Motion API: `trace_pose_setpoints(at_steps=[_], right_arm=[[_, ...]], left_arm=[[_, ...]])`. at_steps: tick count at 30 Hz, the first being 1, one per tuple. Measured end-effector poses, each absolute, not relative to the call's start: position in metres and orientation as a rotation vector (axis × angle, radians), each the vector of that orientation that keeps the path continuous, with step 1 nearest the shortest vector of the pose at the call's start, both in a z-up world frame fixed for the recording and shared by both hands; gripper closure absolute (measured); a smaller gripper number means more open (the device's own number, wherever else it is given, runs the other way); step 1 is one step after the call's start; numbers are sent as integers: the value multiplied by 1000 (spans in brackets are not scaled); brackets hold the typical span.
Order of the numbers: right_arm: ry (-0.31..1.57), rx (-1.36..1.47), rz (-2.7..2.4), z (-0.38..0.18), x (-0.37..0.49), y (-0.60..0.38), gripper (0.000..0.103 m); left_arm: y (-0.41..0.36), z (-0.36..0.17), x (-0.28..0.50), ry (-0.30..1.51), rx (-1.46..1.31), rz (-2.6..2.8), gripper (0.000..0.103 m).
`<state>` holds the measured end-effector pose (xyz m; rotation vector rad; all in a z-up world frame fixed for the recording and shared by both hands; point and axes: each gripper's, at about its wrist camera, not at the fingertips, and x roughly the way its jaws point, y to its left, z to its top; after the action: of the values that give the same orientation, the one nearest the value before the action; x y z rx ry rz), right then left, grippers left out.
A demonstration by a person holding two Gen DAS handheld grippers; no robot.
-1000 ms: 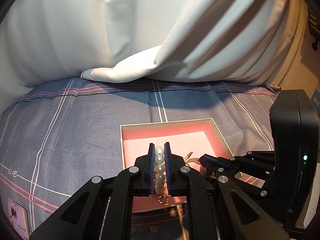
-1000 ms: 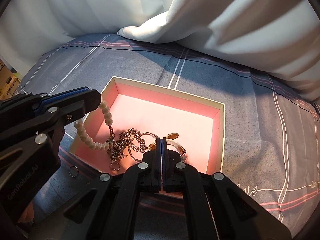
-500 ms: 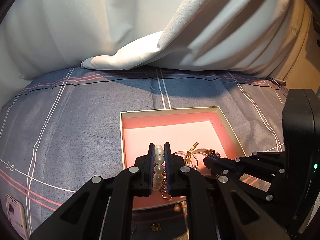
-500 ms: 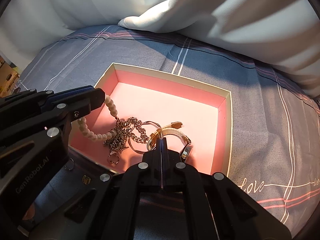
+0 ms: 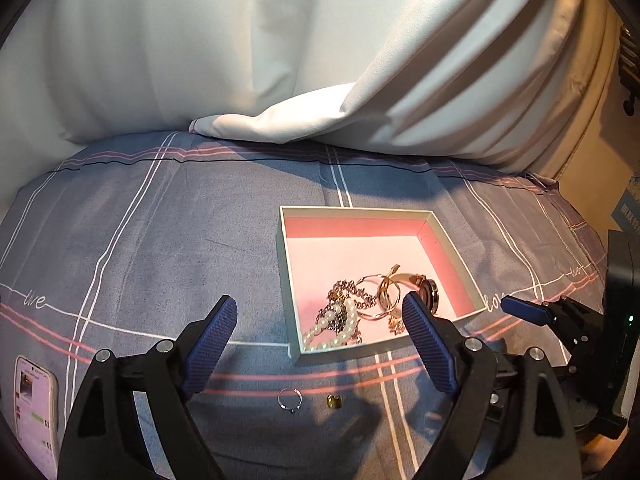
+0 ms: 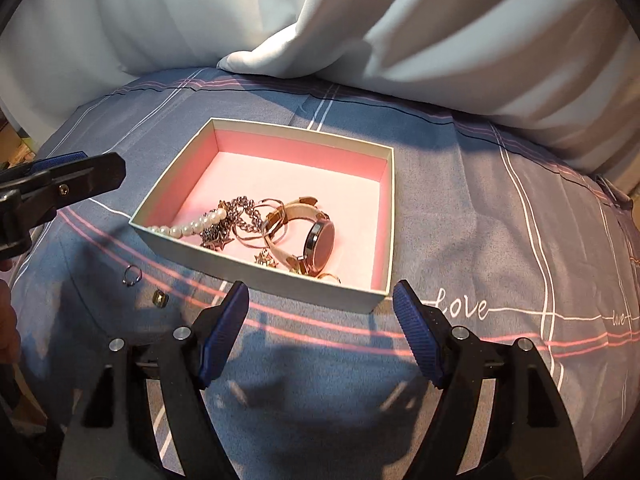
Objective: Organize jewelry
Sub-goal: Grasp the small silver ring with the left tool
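The shallow rectangular card box (image 6: 256,278) looks matt, pale outside and lined in soft pink. Inside lie a glossy white pearl strand (image 6: 188,227), a rough-linked dull metal chain (image 6: 244,216) and a polished rose-gold watch (image 6: 320,248) with a smooth beige strap. The grey-blue striped cloth bedsheet (image 5: 180,240) is matt woven cloth. The ribbed blue pads (image 6: 224,336) look rubbery.
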<state>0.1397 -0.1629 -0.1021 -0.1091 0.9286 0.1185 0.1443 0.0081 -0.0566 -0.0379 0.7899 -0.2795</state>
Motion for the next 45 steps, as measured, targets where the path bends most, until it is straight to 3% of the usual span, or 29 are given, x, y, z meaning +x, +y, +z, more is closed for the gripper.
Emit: trace_pose_setpoints(at_steps=[11, 16, 25, 26, 31, 34, 35, 36, 37, 39, 42, 45], right_arm=[[1026, -115, 202, -148, 102, -140, 29], [1018, -105, 211, -146, 101, -136, 29], [1033, -88, 207, -152, 105, -136, 29], [1036, -86, 210, -153, 105, -136, 29], [1035, -76, 205, -156, 106, -135, 29], [1029, -74, 213, -157, 108, -134, 29], [1031, -76, 219, -157, 109, -133, 32], [1033, -68, 236, -158, 110, -132, 47], [1038, -52, 255, -158, 111, -132, 57], [1045, -31, 270, -155, 113, -132, 94], [1042, -36, 272, -153, 113, -131, 101], [1033, -38, 272, -150, 112, -129, 101]], left_arm=[[-7, -117, 98, 883, 127, -280, 21], [4, -123, 107, 896, 175, -249, 35], [17, -143, 127, 905, 239, -183, 37], [16, -143, 129, 902, 239, -187, 39], [6, -143, 132, 899, 240, -212, 82], [2, -143, 127, 896, 239, -213, 84], [2, -142, 126, 901, 226, -226, 84], [2, -140, 125, 904, 213, -236, 84], [2, -139, 123, 907, 201, -247, 84], [-1, -137, 118, 914, 192, -255, 84], [-7, -131, 112, 909, 177, -282, 84], [-13, -123, 107, 898, 165, -312, 84]])
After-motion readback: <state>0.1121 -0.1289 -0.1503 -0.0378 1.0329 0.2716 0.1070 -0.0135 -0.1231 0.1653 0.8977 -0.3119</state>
